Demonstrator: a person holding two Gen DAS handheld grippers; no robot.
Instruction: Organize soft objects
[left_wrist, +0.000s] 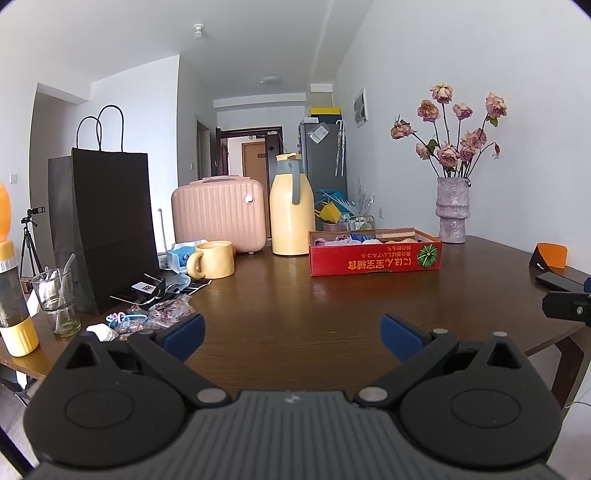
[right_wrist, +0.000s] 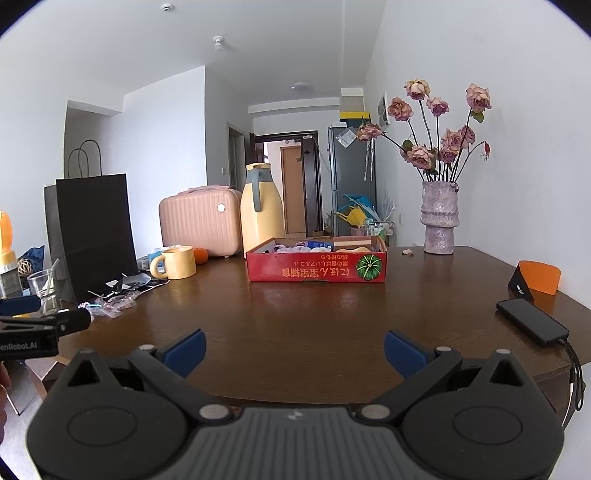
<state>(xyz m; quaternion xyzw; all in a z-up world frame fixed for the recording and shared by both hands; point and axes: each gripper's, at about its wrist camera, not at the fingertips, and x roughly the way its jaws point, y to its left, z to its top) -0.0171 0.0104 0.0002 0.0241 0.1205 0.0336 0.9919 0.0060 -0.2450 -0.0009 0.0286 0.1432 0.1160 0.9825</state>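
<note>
Jaws on your left gripper (left_wrist: 291, 338) and right gripper (right_wrist: 294, 352) are spread wide with nothing between them, both held level above the near edge of the wooden table (right_wrist: 314, 314). Far across bare wood sits the red box (right_wrist: 317, 266) holding the soft things. Left of it stand a yellow mug (right_wrist: 177, 263), flask (right_wrist: 261, 206) and black bag (right_wrist: 92, 229); a phone (right_wrist: 532, 322) lies right.
</note>
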